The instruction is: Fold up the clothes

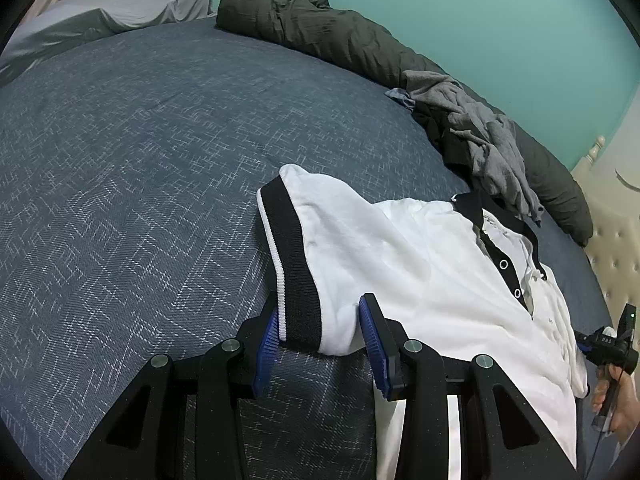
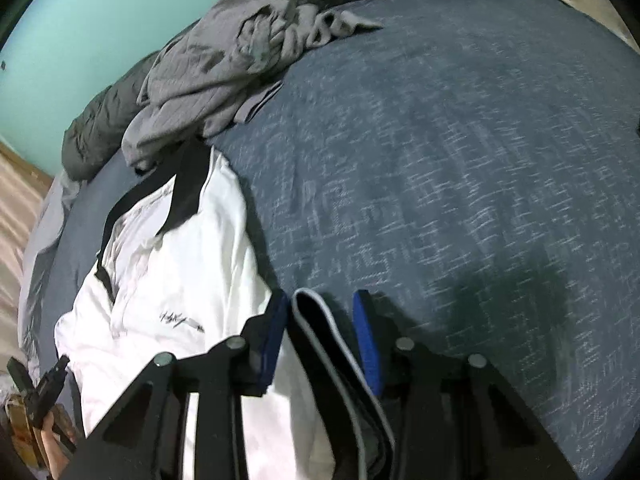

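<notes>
A white polo shirt (image 1: 420,264) with black collar and black sleeve cuffs lies on the blue patterned bed cover (image 1: 140,184). My left gripper (image 1: 320,332) is open, its blue pads on either side of the left sleeve's black cuff (image 1: 294,264). In the right wrist view the shirt (image 2: 172,280) lies to the left. My right gripper (image 2: 322,332) is open around the other black cuff (image 2: 320,320), which stands between the pads.
A heap of grey and black clothes (image 1: 476,132) lies behind the shirt, also in the right wrist view (image 2: 224,68). A dark grey duvet roll (image 1: 320,28) runs along the teal wall (image 1: 480,12). A grey pillow (image 1: 100,16) sits at far left. A cream padded headboard (image 1: 616,232) is at right.
</notes>
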The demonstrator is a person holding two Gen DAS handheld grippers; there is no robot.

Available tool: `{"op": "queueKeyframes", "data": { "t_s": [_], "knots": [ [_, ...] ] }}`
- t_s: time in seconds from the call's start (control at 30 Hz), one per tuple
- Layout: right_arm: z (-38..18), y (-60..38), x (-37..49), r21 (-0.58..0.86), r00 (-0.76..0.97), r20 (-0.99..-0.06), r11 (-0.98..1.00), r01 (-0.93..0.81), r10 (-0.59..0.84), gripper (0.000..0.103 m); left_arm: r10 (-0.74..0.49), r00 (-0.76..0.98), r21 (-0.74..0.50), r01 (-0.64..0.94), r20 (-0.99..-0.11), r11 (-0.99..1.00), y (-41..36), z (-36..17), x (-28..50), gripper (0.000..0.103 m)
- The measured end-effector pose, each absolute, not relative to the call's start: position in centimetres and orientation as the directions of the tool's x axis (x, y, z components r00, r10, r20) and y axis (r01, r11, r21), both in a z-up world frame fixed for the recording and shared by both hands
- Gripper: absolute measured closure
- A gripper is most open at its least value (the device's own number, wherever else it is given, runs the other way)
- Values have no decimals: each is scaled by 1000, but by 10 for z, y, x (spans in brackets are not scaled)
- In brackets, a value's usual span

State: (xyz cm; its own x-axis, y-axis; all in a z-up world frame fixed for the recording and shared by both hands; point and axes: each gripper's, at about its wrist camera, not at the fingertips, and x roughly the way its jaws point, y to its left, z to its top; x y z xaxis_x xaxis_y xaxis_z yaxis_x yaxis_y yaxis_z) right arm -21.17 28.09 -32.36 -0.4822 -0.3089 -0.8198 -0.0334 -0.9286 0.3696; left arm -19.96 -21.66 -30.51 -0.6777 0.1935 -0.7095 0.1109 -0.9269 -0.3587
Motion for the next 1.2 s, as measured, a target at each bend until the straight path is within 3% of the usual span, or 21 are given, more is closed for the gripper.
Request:
{"op": "queueKeyframes", "data": {
  "t_s": [0.1,0.53,0.9,1.2],
  "knots": [
    [-323,282,-210,380,-496,-812,-924,-50,-307,99,192,-678,-359,113,-709,-926,-216,-305,-199,61],
    [-264,345,-201,410,-696,-694,-895,-175,-182,101,191,-678,-360,116,-710,-926,-217,-308,-199,61],
    [-240,398,-234,273,-688,-725,-903,-331,33,101,185,-676,-359,125,-713,-925,-222,-310,-200,61],
    [-283,439,-245,222,-590,-800,-857,-464,113,101,190,-672,-359,121,-716,-925,-223,-312,-202,58]
  ]
}}
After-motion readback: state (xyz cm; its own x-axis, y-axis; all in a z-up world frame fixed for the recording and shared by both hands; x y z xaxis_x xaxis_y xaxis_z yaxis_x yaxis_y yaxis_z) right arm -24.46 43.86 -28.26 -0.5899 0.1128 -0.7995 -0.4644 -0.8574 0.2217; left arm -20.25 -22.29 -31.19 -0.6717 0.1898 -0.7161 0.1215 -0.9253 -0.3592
